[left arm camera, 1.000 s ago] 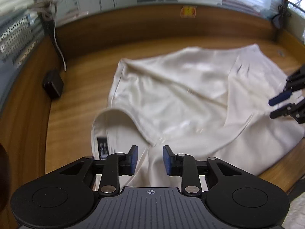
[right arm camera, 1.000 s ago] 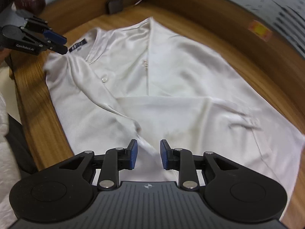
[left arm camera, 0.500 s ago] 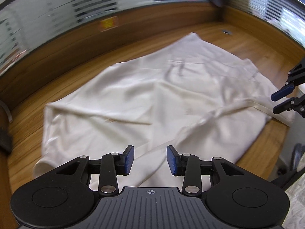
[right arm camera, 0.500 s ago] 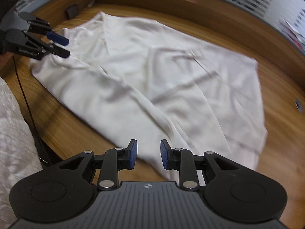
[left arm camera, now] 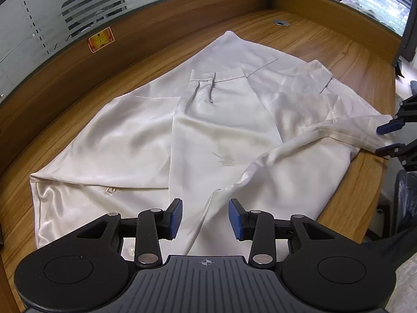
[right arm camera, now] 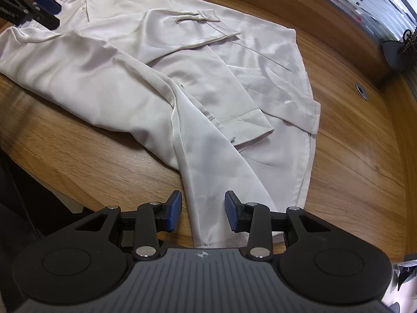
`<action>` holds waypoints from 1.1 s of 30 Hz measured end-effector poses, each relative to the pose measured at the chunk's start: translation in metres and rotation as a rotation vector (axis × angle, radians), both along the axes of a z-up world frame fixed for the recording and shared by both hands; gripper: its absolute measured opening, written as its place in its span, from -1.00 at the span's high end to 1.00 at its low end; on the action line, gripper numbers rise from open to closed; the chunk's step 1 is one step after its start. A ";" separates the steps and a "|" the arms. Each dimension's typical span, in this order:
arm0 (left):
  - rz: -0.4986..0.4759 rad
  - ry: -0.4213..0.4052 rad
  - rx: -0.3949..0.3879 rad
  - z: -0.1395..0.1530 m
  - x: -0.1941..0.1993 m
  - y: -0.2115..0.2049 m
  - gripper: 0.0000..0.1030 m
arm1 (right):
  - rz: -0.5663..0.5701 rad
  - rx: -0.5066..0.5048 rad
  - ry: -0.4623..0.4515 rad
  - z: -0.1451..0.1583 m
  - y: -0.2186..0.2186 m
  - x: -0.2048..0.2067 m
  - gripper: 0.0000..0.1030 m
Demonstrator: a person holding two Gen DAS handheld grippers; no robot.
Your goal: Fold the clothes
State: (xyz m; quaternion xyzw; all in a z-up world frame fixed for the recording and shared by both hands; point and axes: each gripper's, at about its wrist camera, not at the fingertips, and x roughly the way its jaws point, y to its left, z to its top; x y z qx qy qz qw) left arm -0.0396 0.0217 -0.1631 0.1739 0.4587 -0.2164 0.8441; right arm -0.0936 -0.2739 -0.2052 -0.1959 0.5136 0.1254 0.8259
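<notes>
A cream satin long-sleeved shirt [left arm camera: 221, 130] lies spread over the wooden tabletop [left arm camera: 325, 41], both sleeves folded in across its body. The left gripper [left arm camera: 205, 217] sits at 6 o'clock in its own view, jaws spread wide with a fold of the shirt lying loose between the blue pads, gripping nothing. The right gripper [right arm camera: 202, 214] is equally wide open over the shirt's hem at 6 o'clock in its view, and shows at 3 o'clock in the left view, just beside the shirt's corner.

One cream shirt [left arm camera: 221, 130], two grippers, one desk [left arm camera: 338, 52], and seemingly one grommet [left arm camera: 281, 22].
</notes>
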 end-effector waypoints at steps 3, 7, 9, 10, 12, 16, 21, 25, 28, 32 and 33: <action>0.024 0.006 0.000 0.001 -0.001 -0.002 0.19 | 0.008 -0.014 0.001 -0.008 -0.001 0.003 0.68; 0.070 0.005 -0.013 0.002 -0.002 -0.003 0.18 | 0.014 -0.031 -0.008 -0.003 -0.006 0.009 0.96; 0.093 0.004 -0.020 0.002 -0.003 -0.004 0.18 | 0.033 -0.040 -0.020 0.009 -0.009 0.014 0.96; 0.104 0.003 -0.023 0.002 -0.003 -0.004 0.18 | 0.044 -0.046 -0.028 0.015 -0.011 0.018 0.96; 0.127 0.002 -0.030 0.003 -0.003 -0.005 0.18 | 0.066 -0.061 -0.042 0.027 -0.016 0.028 0.96; 0.173 0.000 -0.043 0.004 -0.004 -0.007 0.18 | 0.120 -0.097 -0.043 0.041 -0.026 0.058 0.96; 0.213 0.014 -0.043 -0.002 -0.001 -0.010 0.17 | 0.214 -0.130 0.020 0.038 -0.034 0.100 0.96; 0.229 0.033 -0.016 -0.013 0.005 -0.013 0.17 | 0.284 -0.146 0.088 0.025 -0.037 0.127 0.96; 0.244 0.050 -0.014 -0.020 0.010 -0.013 0.16 | 0.323 -0.149 0.113 0.013 -0.038 0.139 0.95; 0.247 0.091 -0.020 -0.029 0.017 -0.014 0.15 | 0.353 -0.148 0.120 0.003 -0.042 0.151 0.88; 0.242 0.097 -0.018 -0.032 0.017 -0.016 0.15 | 0.346 -0.141 0.113 0.004 -0.046 0.154 0.79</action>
